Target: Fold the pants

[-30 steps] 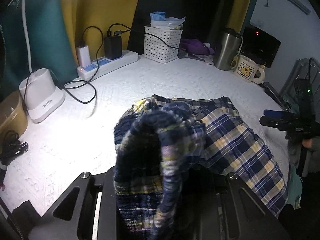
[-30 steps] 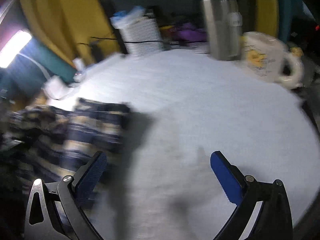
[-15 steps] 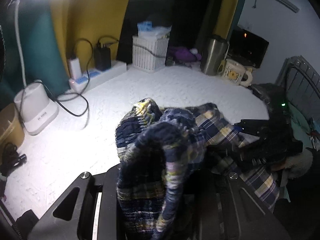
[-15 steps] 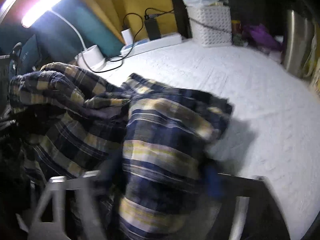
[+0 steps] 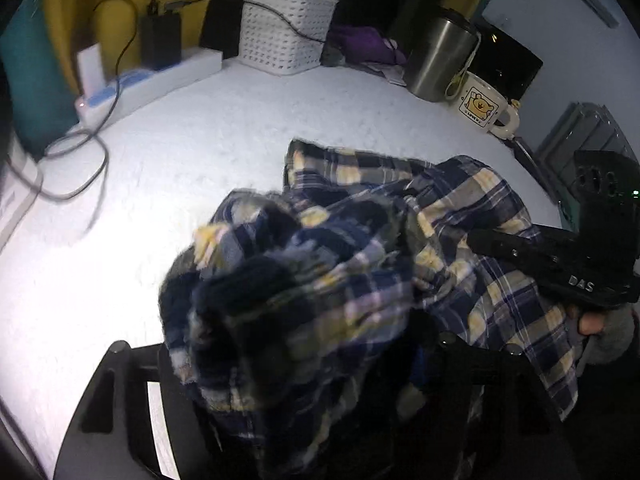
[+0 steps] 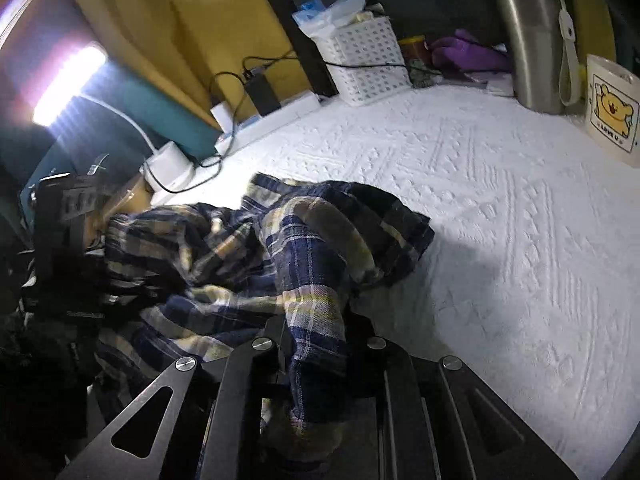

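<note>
The plaid pants point(image 5: 460, 216), navy, yellow and white, lie bunched on the white textured table cover point(image 5: 224, 128). My left gripper point(image 5: 304, 368) is shut on a thick wad of the pants, which hides its fingertips. My right gripper point(image 6: 316, 364) is shut on another fold of the pants point(image 6: 304, 240), with cloth hanging between its jaws. The right gripper's black body also shows at the right of the left wrist view point(image 5: 560, 264). The left gripper shows dimly at the left of the right wrist view point(image 6: 68, 240).
At the back stand a white perforated basket point(image 5: 284, 36), a power strip with chargers and cables point(image 5: 152, 76), a steel tumbler point(image 5: 440, 60) and a bear mug point(image 5: 484, 108). A white lamp base point(image 6: 168, 164) stands at the left. The table's right edge is near a dark rack point(image 5: 576, 136).
My right gripper came in from the open table and closed on a fold of the pants. My left gripper kept its hold and the bundle shifted toward the middle.
</note>
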Motion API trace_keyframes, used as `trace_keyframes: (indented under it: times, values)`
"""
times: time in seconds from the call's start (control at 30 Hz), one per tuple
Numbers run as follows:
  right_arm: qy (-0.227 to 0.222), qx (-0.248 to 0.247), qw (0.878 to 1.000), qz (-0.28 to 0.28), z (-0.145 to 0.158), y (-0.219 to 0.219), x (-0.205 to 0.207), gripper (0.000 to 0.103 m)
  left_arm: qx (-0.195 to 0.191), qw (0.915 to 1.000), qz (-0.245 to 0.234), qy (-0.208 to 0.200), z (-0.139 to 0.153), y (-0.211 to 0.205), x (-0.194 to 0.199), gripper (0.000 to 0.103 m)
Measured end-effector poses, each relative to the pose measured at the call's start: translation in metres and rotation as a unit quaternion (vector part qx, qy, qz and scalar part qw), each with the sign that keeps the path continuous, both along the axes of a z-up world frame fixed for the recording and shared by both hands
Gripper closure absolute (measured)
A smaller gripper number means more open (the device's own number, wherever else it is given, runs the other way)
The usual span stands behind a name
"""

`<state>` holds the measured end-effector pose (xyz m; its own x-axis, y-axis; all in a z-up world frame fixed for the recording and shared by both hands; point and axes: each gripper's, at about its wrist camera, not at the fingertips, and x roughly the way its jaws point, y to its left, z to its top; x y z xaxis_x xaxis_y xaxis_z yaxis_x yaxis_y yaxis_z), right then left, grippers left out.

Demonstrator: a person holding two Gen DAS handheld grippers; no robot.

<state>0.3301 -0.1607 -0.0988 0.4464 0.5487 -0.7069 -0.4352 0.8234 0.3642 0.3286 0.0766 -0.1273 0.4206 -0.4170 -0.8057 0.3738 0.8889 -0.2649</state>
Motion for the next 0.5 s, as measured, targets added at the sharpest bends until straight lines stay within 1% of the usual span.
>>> trace_keyframes:
  times: [0.03, 0.07, 0.13, 0.17, 0.27, 0.4, 0.5]
  values:
    - [-0.003, 0.001, 1.000, 0.003, 0.001, -0.001, -0.001, 0.089, 0.005, 1.0000, -0.002, -0.001, 0.001, -0.003, 0.001, 0.040]
    - [-0.009, 0.003, 1.000, 0.007, 0.003, 0.000, -0.003, 0.089, 0.004, 1.0000, -0.008, -0.002, 0.001, -0.005, 0.000, 0.059]
    - [-0.018, 0.000, 1.000, 0.012, 0.008, 0.001, -0.005, 0.089, -0.001, 0.9999, -0.013, -0.004, 0.002, -0.008, -0.004, 0.076]
    - [-0.025, -0.002, 1.000, 0.016, 0.012, 0.002, -0.006, 0.089, 0.000, 0.9999, -0.012, -0.008, 0.002, -0.008, -0.006, 0.082]
    - [-0.044, -0.005, 0.999, 0.024, 0.027, 0.004, -0.011, 0.090, -0.009, 0.9996, -0.001, -0.026, 0.011, -0.007, -0.013, 0.087]
    - [-0.082, -0.009, 0.996, 0.035, 0.053, 0.007, -0.022, 0.090, -0.030, 0.9975, 0.011, -0.063, 0.037, 0.000, -0.033, 0.088]
    - [-0.114, -0.008, 0.992, 0.045, 0.078, 0.011, -0.034, 0.090, -0.041, 0.9947, 0.021, -0.092, 0.058, 0.010, -0.049, 0.088]
